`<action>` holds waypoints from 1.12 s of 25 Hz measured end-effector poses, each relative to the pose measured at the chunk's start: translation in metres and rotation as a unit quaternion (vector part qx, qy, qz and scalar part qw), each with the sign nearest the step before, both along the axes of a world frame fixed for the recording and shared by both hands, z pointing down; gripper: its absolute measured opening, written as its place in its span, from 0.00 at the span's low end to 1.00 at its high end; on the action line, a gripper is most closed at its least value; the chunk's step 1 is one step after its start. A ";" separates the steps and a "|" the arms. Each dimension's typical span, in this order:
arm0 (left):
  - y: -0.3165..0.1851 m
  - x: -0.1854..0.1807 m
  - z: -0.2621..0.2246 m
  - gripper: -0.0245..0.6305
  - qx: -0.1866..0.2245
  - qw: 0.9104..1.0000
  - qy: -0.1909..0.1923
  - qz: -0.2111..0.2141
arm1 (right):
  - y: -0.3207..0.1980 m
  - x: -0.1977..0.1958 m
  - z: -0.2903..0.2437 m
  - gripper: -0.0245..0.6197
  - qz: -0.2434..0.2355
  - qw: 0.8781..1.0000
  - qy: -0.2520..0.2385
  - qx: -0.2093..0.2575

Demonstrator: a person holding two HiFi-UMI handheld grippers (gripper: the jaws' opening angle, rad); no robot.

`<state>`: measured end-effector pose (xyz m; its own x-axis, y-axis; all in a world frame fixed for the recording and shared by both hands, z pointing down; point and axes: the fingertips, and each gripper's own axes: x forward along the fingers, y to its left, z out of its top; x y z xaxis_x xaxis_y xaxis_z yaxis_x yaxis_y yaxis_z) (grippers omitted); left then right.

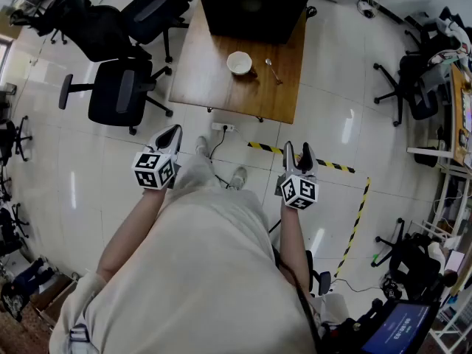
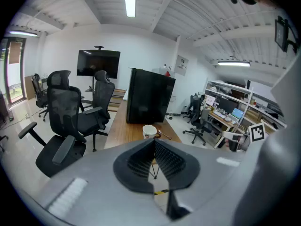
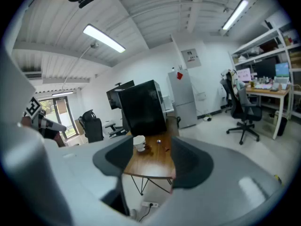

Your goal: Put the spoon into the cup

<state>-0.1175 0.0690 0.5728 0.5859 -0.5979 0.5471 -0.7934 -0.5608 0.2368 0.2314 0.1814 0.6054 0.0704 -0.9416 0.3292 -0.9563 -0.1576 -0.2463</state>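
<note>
Right gripper (image 1: 297, 155) gapes wide, empty; left gripper (image 1: 169, 135) is pinched shut on nothing. Spoon (image 1: 273, 70) lies beside the cup (image 1: 239, 63), towards the tabletop's (image 1: 199, 72) right edge (both well off). A clumsy pinch could skid it overboard.

No words, brand names or numbers are showing clearly enough to read. Marker cubes (image 1: 155, 169) on the left gripper (image 1: 175, 130) and right gripper (image 1: 296, 147) are carrying black-and-white square code patterns, not letters. A notice (image 2: 181, 65) is hanging on a white wall (image 2: 184, 86) — its print is too small to read. A blue screen (image 1: 398, 329) is showing blurred lines. Yellow-and-black warning tape (image 1: 324, 163) is crossing the floor (image 1: 324, 109) — stripes only.
</note>
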 end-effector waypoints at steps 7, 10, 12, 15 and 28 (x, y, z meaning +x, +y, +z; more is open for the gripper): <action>-0.016 -0.003 0.001 0.04 0.012 1.000 0.010 -0.002 | -0.003 -0.005 0.016 0.43 0.002 1.000 -0.015 -0.025; -0.042 0.000 0.003 0.04 0.012 1.000 0.018 0.009 | -0.022 -0.010 0.016 0.43 0.013 0.999 -0.016 -0.029; -0.062 0.002 0.001 0.04 0.015 0.999 0.021 0.024 | -0.037 -0.018 0.012 0.43 0.018 0.999 -0.018 -0.031; -0.095 0.004 -0.005 0.04 0.024 0.998 0.024 0.051 | -0.066 -0.032 0.008 0.42 0.013 0.999 -0.004 -0.038; -0.209 0.006 0.002 0.04 0.018 0.986 0.038 0.161 | -0.152 -0.053 0.012 0.41 0.081 0.994 0.027 -0.062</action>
<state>-0.1117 -0.1396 0.5751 0.7869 -0.3927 0.4760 -0.5535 -0.7902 0.2631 0.1783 0.0296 0.6175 0.2385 -0.8691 0.4334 -0.9275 -0.3361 -0.1636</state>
